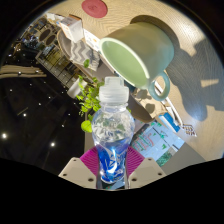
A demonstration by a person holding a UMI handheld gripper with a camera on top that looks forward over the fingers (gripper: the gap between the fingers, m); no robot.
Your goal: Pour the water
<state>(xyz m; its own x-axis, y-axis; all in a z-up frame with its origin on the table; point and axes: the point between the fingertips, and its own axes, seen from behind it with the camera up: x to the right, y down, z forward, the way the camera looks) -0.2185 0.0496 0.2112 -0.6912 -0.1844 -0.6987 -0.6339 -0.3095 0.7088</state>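
Observation:
A clear plastic water bottle [112,125] with a white cap and a blue label stands up between my fingers. My gripper [112,160] is shut on the bottle, both pink pads [92,160] pressing its lower sides. The whole view is tilted. Just beyond the bottle's cap lies a pale green mug [138,55] with its handle [160,85] toward the right; its opening faces the bottle. I cannot tell whether the bottle's cap is on tight or whether water is flowing.
A beige table [195,90] carries the mug. A small green plant [90,100] sits left of the bottle. A teal and white packet [160,135] lies to the right. A white rack-like object [70,35] and a red round thing [95,8] stand farther off.

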